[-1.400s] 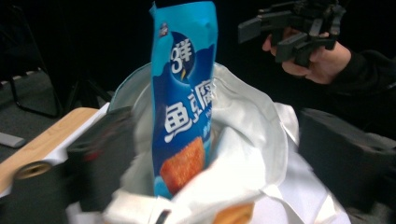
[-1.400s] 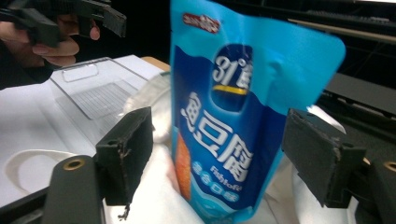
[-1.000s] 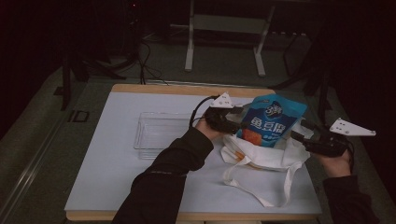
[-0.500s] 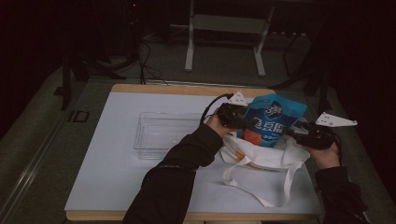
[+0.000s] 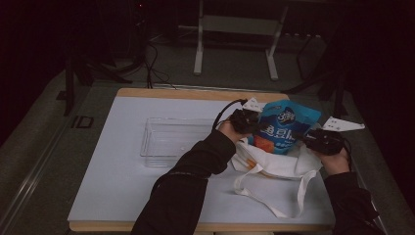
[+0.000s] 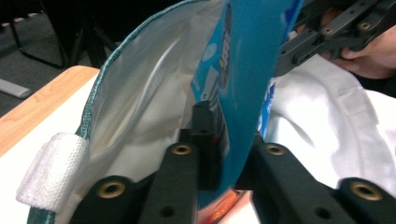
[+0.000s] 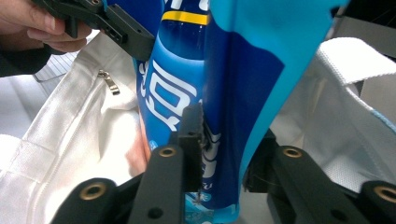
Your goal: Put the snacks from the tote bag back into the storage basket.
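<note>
**Blue pouch held upright in the mouth of a white bag**

A blue snack pouch (image 5: 286, 128) stands upright with its lower end inside the open white tote bag (image 5: 274, 164), which lies on the table (image 5: 112, 181). The left claw (image 5: 250, 122) is clenched on the pouch's left edge; the right claw (image 5: 306, 137) is clenched on its right edge. In the left gripper view the bag's pale lining rises beside the pouch. To the left, a clear plastic tray (image 5: 171, 139) sits apart, nothing visible inside it.

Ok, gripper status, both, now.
Left gripper: shut on the blue snack bag, at its left edge.
Right gripper: shut on the same bag's right edge, over the white tote bag.
</note>
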Tool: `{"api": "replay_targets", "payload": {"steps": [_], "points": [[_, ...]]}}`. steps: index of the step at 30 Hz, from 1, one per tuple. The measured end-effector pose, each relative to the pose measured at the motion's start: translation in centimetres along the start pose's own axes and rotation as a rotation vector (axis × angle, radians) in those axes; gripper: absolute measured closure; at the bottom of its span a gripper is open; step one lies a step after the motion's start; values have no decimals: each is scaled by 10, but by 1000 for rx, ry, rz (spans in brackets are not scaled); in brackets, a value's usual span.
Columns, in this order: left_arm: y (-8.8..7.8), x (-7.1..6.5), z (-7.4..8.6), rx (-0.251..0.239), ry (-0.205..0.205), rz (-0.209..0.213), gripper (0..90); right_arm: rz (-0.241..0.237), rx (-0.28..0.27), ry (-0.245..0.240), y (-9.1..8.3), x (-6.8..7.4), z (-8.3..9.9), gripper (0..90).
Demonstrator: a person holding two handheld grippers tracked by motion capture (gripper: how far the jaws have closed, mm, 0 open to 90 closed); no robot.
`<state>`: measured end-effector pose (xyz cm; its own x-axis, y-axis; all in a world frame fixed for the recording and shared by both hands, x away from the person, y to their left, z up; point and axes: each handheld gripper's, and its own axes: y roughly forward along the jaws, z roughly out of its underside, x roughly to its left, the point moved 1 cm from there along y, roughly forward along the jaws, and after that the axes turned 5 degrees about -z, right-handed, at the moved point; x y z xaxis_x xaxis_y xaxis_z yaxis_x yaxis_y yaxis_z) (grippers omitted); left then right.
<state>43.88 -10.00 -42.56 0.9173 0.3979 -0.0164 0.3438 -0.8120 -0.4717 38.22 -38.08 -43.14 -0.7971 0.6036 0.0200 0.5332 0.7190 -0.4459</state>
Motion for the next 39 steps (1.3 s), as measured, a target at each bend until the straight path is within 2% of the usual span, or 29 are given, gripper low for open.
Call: {"api": "replay_targets", "payload": {"steps": [4,9,14,16,24,29,33,39], "points": [[1,-1,-2,2,9,-19,877,-4,21,6,1,1,-3,830],[1,-6,-6,14,31,-42,898,4,32,9,1,1,-7,865],[-2,-8,-13,-5,30,-48,899,8,18,16,-5,1,-12,875],[-4,-8,-17,-20,18,-39,900,11,1,13,-9,1,-16,877],[-14,-13,-35,-45,38,-38,900,16,-29,4,-25,4,-32,885],[-24,-17,-50,-61,57,-29,900,9,-50,-2,-35,7,-43,888],[-30,-17,-56,-75,56,-28,900,10,-57,-15,-41,10,-51,888],[-50,-19,-72,-101,60,-36,900,4,-79,-39,-50,17,-74,889]]}}
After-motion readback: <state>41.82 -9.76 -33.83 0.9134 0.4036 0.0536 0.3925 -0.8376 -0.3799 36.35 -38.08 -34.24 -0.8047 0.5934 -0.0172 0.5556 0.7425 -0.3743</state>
